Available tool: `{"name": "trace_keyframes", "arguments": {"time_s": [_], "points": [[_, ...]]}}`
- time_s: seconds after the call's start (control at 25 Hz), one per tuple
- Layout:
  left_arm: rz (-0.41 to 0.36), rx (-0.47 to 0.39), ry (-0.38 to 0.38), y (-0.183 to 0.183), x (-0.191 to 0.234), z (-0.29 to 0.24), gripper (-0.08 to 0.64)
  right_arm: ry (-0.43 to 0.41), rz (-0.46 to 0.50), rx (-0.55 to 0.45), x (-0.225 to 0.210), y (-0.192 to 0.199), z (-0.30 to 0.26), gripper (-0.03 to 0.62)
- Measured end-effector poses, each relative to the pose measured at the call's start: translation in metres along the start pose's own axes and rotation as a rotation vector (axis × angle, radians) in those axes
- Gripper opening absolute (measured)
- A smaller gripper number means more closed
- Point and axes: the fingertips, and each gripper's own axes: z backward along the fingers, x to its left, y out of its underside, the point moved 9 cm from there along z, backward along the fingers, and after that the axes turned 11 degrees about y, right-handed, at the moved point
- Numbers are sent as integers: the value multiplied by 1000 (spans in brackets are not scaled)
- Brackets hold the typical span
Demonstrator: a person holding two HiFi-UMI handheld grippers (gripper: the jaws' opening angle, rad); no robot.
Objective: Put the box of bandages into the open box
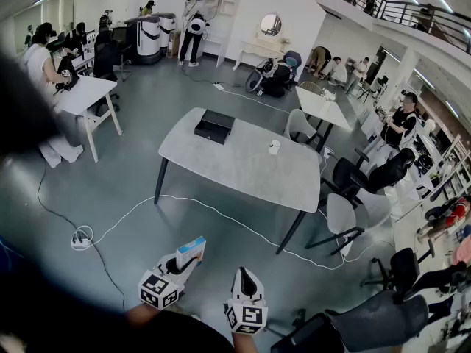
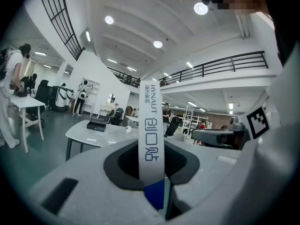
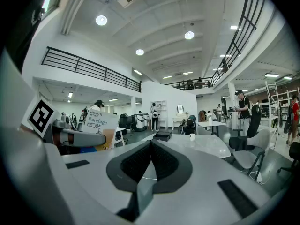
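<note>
Box of bandages [image 1: 191, 250]: small flat carton, white with blue and tan, printed "HYNAUT Bandage". Stands upright, pinched between the jaws of the left gripper [image 1: 182, 265], narrow edge toward that gripper's camera, above the floor and well short of the table [image 1: 250, 169]. Open box [image 1: 214, 126]: black, low, rectangular, resting near the table's far left corner.

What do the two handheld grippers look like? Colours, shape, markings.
They match. The left gripper and right gripper have light grey moulded shells tapering to two jaws. Each carries a white cube printed with black square markers at the hand end. The pads are dark grey and ribbed. No cables show on either.
</note>
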Motion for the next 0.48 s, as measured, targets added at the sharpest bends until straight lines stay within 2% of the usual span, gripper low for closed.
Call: {"name": "trace_keyframes", "arguments": {"time_s": [0.28,0.48], "points": [[-44,-31,8,-17,6,-25,83,2,47,1,1,-6,-20,14],[-46,-26,27,-20,41,-50,84,-10,32,7,4,0,-57,14]]}}
